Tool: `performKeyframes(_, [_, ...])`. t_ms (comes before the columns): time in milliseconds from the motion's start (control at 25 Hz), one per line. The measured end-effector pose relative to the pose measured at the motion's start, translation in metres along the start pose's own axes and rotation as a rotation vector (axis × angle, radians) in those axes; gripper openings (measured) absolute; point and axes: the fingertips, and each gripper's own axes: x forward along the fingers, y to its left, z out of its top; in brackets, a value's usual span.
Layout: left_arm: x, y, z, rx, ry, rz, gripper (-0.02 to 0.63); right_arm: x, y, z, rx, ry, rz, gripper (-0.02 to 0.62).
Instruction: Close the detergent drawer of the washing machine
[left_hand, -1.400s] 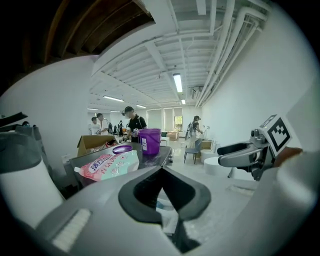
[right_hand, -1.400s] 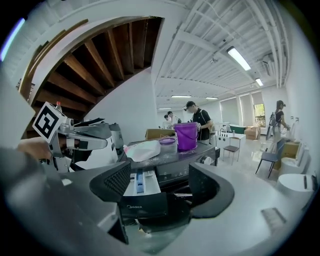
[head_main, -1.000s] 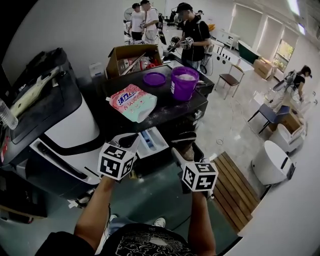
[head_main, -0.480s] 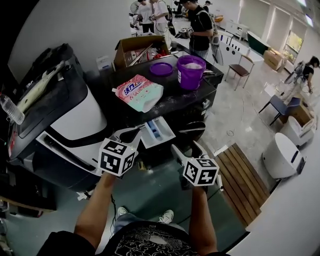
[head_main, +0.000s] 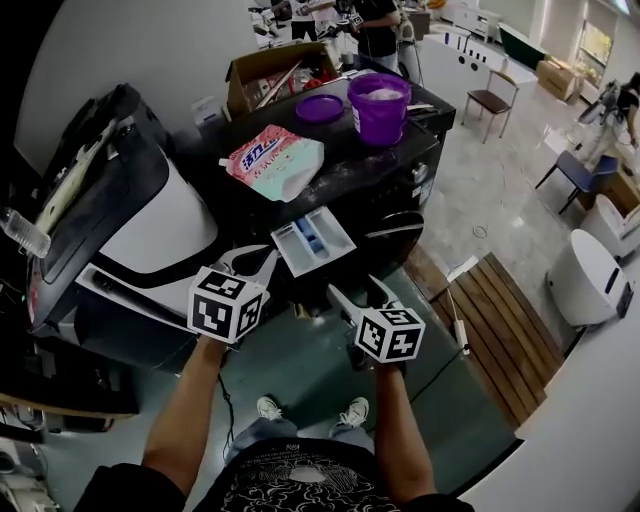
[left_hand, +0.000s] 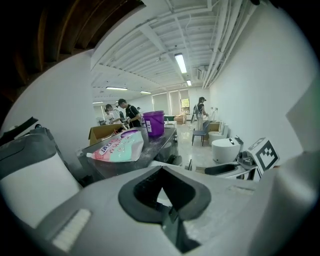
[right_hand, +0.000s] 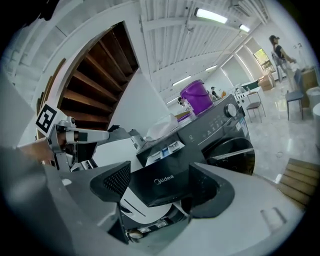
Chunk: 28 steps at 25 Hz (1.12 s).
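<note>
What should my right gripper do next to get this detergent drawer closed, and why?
Probably ease the right gripper straight forward until it presses on the front of the detergent drawer. The drawer juts out open from the washing machine, and its dark front panel sits framed between the right gripper's open jaws, so a push along that line should slide it in.

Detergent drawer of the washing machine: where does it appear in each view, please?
Head view: detergent drawer, pulled out, near the centre.
Left gripper view: it cannot be made out.
Right gripper view: at the centre.
Shared landmark: purple bucket, seen in all three.
</note>
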Motion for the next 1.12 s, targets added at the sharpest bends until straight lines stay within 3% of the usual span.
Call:
performKeyframes(600, [0.009, 0.002, -0.033, -0.034, 0.06, 0.03, 0.0, 0.048, -0.001, -0.051, 0.231, -0.016, 0.131, 0.371])
performKeyframes(880, [0.011, 0.009, -0.038, -0.054, 0.072, 0.05, 0.0, 0.063, -0.015, -0.056, 0.357, -0.043, 0.142, 0.371])
performKeyframes(1120, [0.009, 0.018, -0.04, -0.104, 0.055, 0.089, 0.0, 0.064, -0.016, -0.056, 0.395, -0.032, 0.185, 0.368])
